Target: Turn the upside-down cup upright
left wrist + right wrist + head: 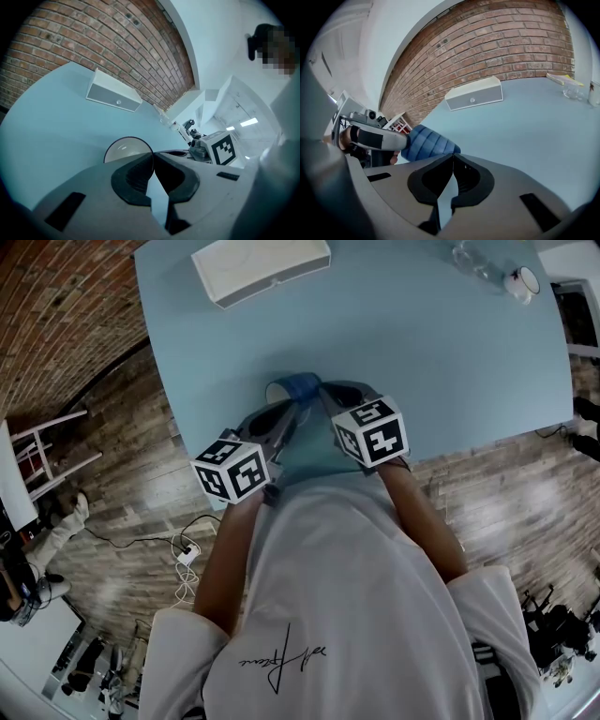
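Left tool (153, 157) clamped on cup (123, 149) rim, cup tipped on its side at the desk's (422, 352) near edge.
The left jaws were shut on the blue ribbed wall, with one jaw apparently inside the mouth. A rim pinch like that looks meant for rolling the cup upright. Right tool (452, 158) was shut and empty, parked just beside the cup, probably as backup. No readable labels: the white box (261, 266) was blank and the shirt script (281, 657) illegible.

Bright, even, soft-shadowed light; sharp focus; strong fisheye bending, dark corners.
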Action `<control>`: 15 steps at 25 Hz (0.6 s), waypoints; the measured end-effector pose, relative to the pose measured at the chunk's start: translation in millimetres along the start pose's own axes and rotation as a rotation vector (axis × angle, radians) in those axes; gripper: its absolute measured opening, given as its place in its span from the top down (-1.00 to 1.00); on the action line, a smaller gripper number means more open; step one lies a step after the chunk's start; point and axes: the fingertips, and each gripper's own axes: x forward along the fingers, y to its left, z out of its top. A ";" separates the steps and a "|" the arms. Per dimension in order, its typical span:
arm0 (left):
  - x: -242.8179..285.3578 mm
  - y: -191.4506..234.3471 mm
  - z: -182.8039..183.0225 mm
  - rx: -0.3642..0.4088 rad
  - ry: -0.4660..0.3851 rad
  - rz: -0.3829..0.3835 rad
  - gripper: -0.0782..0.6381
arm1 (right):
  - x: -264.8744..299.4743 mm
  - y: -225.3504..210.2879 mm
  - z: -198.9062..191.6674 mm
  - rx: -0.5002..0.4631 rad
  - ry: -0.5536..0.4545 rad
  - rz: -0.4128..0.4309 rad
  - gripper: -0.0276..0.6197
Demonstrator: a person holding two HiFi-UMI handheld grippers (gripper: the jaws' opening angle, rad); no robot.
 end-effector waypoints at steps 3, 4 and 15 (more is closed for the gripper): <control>2.4 -1.8 1.8 0.002 0.001 -0.005 0.71 | -0.2 -2.4 -1.2 0.009 -0.002 -0.004 0.85; 3.2 -2.5 2.4 0.003 0.001 -0.007 0.71 | -0.4 -3.0 -1.4 0.012 -0.003 -0.005 0.85; 12.5 -9.8 5.4 0.021 -0.007 -0.015 0.71 | -0.7 -10.5 -4.4 0.040 -0.004 -0.018 0.85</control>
